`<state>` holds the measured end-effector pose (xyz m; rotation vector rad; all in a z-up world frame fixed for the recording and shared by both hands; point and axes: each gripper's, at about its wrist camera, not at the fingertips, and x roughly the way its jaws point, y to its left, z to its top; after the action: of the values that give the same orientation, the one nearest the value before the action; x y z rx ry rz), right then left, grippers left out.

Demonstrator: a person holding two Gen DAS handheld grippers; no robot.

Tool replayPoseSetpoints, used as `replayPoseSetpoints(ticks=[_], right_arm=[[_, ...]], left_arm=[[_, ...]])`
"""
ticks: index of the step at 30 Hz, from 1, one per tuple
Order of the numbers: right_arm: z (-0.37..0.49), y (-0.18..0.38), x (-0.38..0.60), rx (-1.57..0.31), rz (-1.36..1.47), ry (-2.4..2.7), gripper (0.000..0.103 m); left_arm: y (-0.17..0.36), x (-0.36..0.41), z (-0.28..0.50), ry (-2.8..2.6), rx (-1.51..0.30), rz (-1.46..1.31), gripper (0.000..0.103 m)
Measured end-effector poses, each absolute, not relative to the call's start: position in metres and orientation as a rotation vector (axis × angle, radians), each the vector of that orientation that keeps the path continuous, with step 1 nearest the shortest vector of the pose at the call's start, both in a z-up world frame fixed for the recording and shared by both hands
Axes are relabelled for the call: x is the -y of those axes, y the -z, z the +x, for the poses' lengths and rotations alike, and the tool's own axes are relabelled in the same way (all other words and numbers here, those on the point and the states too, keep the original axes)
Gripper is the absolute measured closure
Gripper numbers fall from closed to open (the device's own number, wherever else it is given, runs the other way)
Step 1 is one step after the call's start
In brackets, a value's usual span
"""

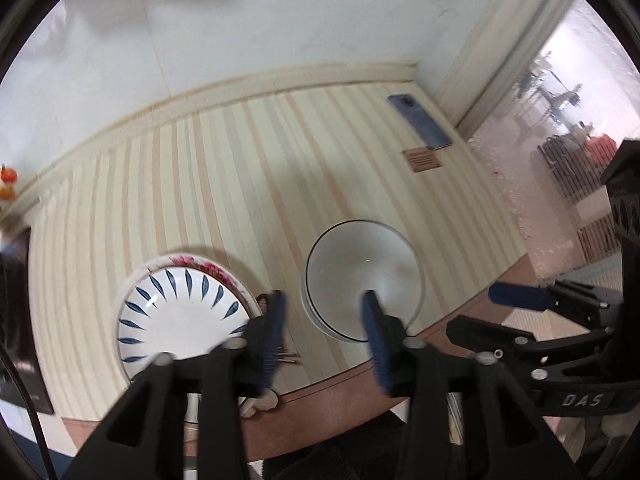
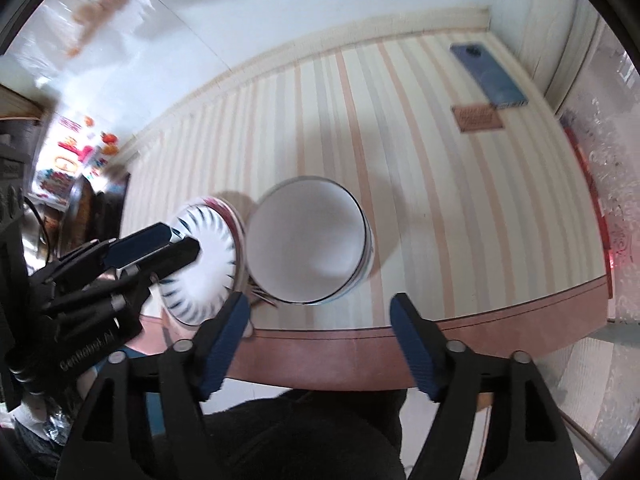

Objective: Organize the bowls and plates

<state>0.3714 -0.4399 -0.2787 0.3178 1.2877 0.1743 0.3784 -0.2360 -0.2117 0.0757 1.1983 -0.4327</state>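
Note:
A white bowl with blue leaf marks [image 1: 180,312] [image 2: 204,268] sits on a pink-flowered dish [image 1: 212,267] at the near left of the striped mat. To its right a plain white bowl [image 1: 362,276] [image 2: 308,240] is nested in another bowl with a coloured rim [image 2: 369,264]. My left gripper [image 1: 325,322] [image 2: 182,240] is open and empty, just short of the gap between the two stacks, one finger by each. My right gripper [image 2: 320,318] [image 1: 480,310] is open and empty too, above the table's front edge, right in front of the plain white bowl.
A blue phone [image 1: 420,120] [image 2: 488,76] and a small brown card [image 1: 422,158] [image 2: 478,118] lie at the mat's far right. Thin metal utensils [image 1: 288,357] poke out between the stacks. The brown table edge [image 2: 360,356] runs close below; a wall stands behind.

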Motion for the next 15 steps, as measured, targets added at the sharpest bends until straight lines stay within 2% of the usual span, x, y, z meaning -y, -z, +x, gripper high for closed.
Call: replayPoseSetpoints(ticks=[1, 4, 15], right_arm=[[0.367, 0.27, 0.439, -1.269, 0.316, -0.164, 0.018], [0.352, 0.245, 0.439, -1.211, 0.301, -0.136, 0.013], [0.301, 0.173, 0.44, -1.051, 0.265, -0.08, 0.008]], left_arm=[[0.206, 0.236, 0.376, 0.445, -1.188, 0.073, 0.034], [0.19, 0.231, 0.37, 0.453, -1.155, 0.05, 0.017], [0.139, 0.21, 0.347, 0.461, -1.06, 0.004, 0.009]])
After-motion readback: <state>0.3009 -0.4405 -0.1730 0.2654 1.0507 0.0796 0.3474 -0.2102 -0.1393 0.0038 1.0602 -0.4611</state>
